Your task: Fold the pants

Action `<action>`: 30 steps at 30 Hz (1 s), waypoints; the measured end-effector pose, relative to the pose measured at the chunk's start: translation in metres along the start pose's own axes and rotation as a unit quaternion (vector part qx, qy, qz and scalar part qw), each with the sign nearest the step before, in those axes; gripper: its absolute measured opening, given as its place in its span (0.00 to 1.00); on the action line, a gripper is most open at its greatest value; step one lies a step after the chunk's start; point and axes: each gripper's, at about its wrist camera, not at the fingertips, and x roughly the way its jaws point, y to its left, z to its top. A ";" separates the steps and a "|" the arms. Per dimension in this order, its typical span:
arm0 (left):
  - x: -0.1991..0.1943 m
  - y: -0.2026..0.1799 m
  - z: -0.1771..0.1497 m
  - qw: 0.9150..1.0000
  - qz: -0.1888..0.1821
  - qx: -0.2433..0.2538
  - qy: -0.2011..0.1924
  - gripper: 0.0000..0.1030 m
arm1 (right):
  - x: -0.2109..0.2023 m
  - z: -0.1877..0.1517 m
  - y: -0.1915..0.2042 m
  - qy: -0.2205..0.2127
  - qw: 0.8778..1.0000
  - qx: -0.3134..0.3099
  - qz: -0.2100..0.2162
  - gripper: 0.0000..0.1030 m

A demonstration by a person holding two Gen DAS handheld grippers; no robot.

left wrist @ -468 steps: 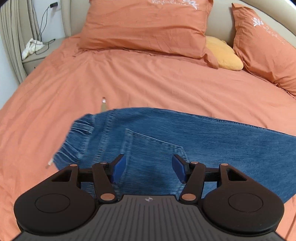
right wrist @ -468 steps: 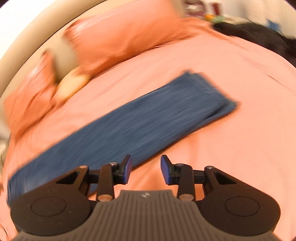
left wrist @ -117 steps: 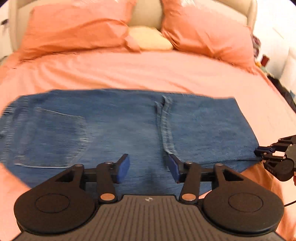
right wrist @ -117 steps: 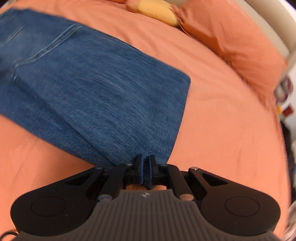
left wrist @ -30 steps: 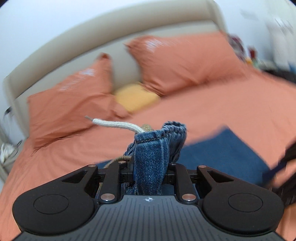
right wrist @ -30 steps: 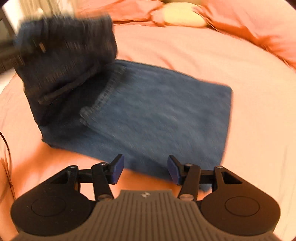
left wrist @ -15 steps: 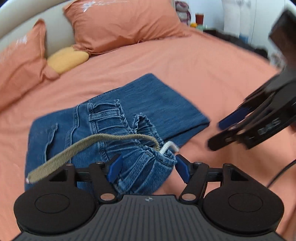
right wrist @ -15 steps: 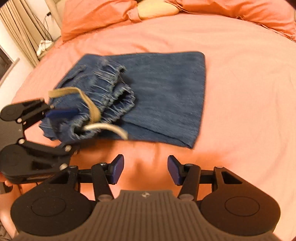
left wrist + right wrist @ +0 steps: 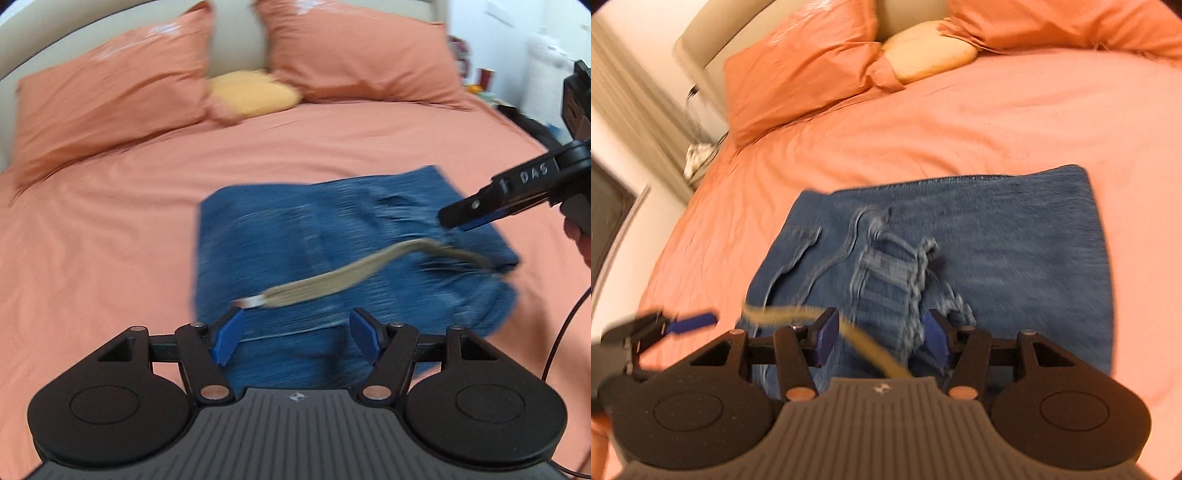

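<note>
Both grippers gape wide over folded jeans [image 9: 332, 236]: the left gripper [image 9: 295, 334] at their near edge, the right gripper [image 9: 877, 334] above the bunched waistband and tan drawstring [image 9: 332, 277]. The jeans lie on an orange bed [image 9: 92, 240], pillows [image 9: 110, 88] beyond.

Both wrist views look close, from opposite sides, onto the folded pants [image 9: 332, 236].

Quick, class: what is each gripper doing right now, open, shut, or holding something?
Left gripper: open, holding nothing, above the jeans.
Right gripper: open, holding nothing, over the waistband.
</note>
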 end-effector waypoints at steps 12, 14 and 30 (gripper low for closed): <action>0.011 0.053 -0.028 0.992 0.023 -0.122 0.019 0.70 | 0.058 0.010 0.003 0.026 0.998 0.044 -0.024 0.35; 0.009 0.056 -0.032 0.990 0.018 -0.135 0.020 0.70 | 0.051 0.010 0.012 0.023 0.998 0.028 -0.052 0.16; -0.028 0.059 -0.034 0.990 0.009 -0.142 -0.009 0.70 | -0.043 -0.014 0.058 0.006 0.997 0.036 -0.066 0.05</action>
